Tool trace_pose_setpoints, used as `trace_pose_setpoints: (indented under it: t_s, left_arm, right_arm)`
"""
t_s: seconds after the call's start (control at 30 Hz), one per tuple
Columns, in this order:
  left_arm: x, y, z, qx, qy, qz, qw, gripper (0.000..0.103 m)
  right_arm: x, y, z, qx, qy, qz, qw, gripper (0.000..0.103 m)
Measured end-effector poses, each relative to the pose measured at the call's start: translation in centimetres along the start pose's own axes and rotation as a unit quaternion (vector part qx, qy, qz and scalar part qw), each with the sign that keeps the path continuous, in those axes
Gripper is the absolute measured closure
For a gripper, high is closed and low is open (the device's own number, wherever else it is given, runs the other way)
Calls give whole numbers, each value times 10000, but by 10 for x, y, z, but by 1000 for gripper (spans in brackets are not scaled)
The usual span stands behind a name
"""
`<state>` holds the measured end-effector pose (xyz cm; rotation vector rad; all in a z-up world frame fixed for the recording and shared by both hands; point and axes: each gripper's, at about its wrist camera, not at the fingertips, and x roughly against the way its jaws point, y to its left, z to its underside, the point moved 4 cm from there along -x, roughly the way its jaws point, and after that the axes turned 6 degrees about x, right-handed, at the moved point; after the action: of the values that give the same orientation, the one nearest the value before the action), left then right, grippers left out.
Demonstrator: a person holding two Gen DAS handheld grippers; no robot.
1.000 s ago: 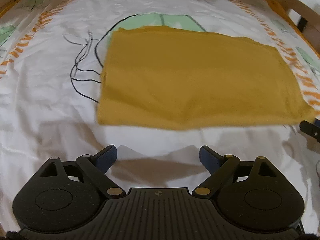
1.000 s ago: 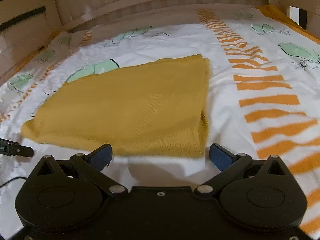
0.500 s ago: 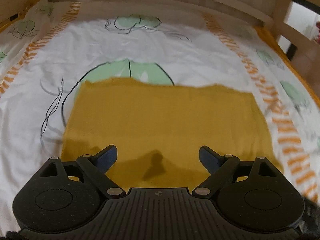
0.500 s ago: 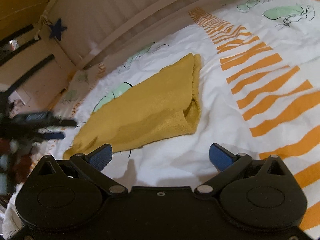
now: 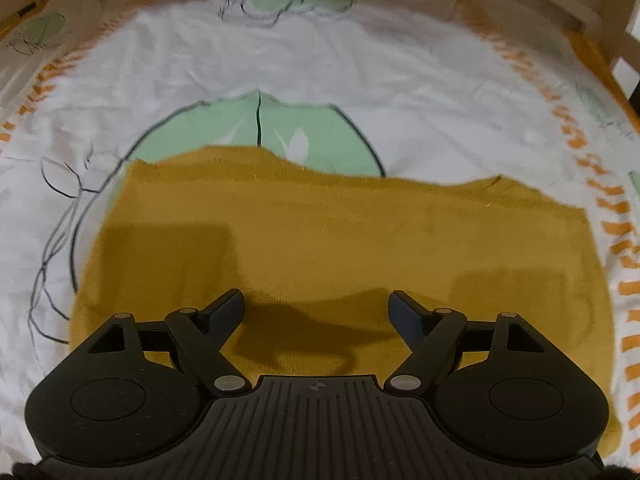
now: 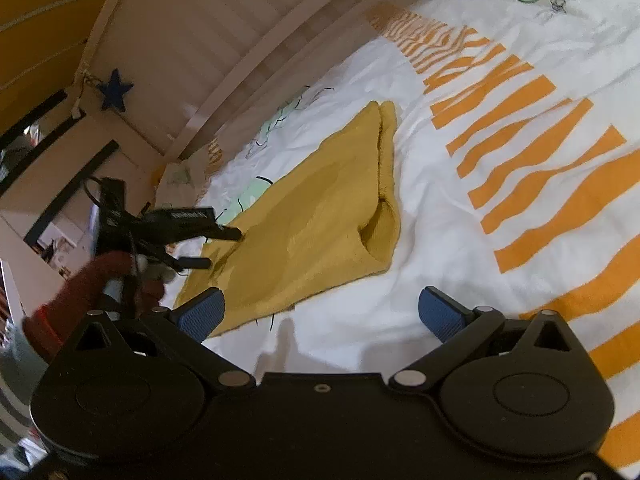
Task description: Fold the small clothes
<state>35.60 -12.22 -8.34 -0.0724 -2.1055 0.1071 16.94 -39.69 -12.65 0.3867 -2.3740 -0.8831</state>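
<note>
A mustard-yellow garment [image 5: 328, 248] lies folded flat in a rectangle on the bed; it also shows in the right wrist view [image 6: 320, 216], with a doubled edge on its right side. My left gripper [image 5: 316, 312] is open and empty, hovering just above the garment's near part and casting a shadow on it. It also shows in the right wrist view [image 6: 208, 248], over the garment's left end. My right gripper [image 6: 320, 312] is open and empty, raised and tilted above the white sheet, near the garment's near edge.
The bed sheet [image 5: 360, 60] is white with green leaf prints and orange stripes [image 6: 540, 152]. A slatted wooden bed rail [image 6: 240, 60] runs along the far side. A blue star [image 6: 115, 90] hangs on the rail's left end.
My left gripper moved forward over the garment, from in front of its near edge to above it. My right gripper lifted, pulled back and tilted. Both stayed open.
</note>
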Motion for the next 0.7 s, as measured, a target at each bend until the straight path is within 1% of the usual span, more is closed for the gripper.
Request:
trace_pose_setpoints:
  t_s: [0.07,0.13,0.23,0.37,0.5,0.63,0.7]
  left_arm:
    - [-8,1,2,-37,90,2,10000,24]
    - [-10,2,3,-67,75,-1,9999,23]
    - [-11,2,5,-167,68,-22,9998,22]
    - [-12,2,4,-203,41,-24,9998,20]
    - [-13,3,2,-185,55,-9,9998,19]
    - [-16,2,1,-165,47,-4,9999,18]
    - [-17,1,0,-173,33,-8,9998,17]
  right_arm:
    - [-2,-3,-5,-136,68,-52,9999,0]
    - [-6,-7,-14,-268,146,-122,9995,0]
    - [-15,-14,-32,-397,146,-176,9989,0]
    - [-41,-26,-57,-401,336,-187,9985,0]
    - [-67,-35,-70,-637,489,-528,9954,0]
    - [-92,-35,-81,-677,650,-864,9918,0]
    - [-100,-36,-85,-738,632,-965,9906,0]
